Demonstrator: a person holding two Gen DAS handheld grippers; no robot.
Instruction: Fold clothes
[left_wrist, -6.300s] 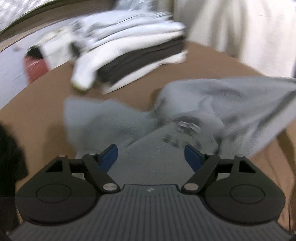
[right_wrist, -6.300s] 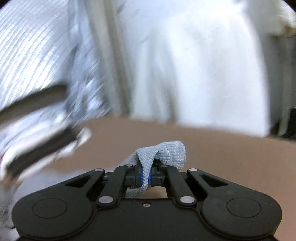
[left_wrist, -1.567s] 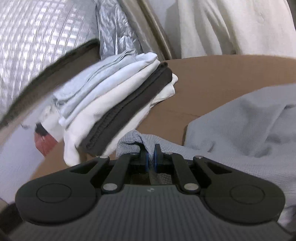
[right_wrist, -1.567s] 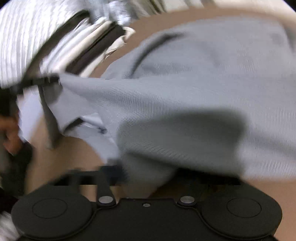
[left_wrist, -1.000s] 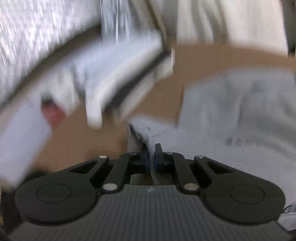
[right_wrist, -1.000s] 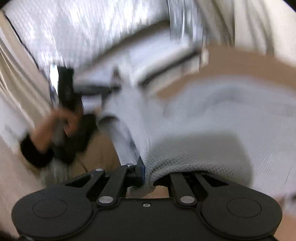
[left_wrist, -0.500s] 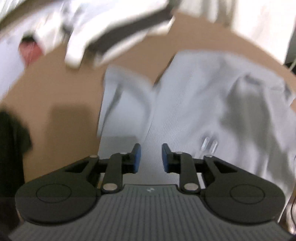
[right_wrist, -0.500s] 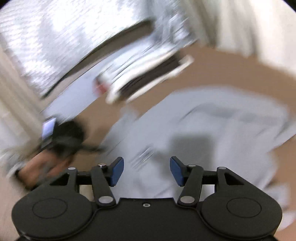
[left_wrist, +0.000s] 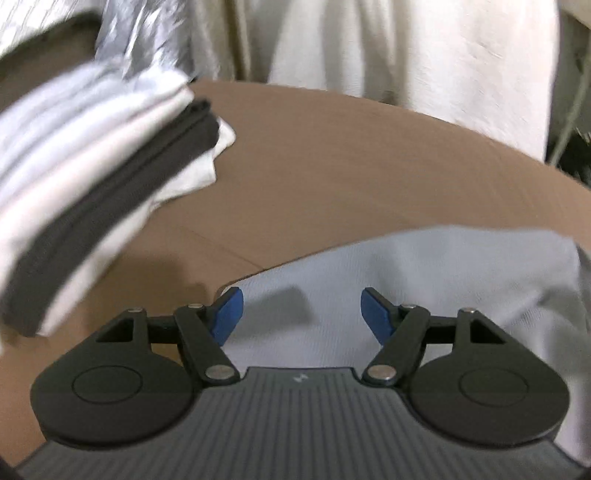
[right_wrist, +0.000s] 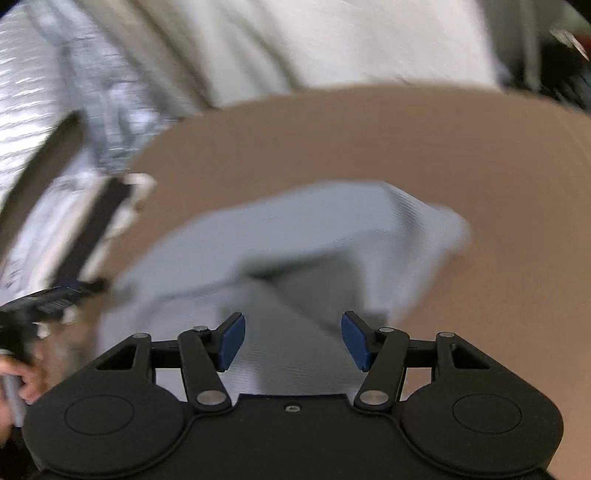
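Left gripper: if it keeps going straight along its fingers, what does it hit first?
Most likely the light grey knit garment lying on the brown table. The left gripper tilts down over it, jaws opening, nothing pinched; depth is unclear.

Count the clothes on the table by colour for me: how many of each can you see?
Grey, loose garment: 1
Dark, in the stack: 1
White or pale, in the stack: blurred, at least 2
Total: at least 4

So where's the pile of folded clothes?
In the left wrist view, the pile of folded clothes sits upper left on the brown table, beyond the grey garment.
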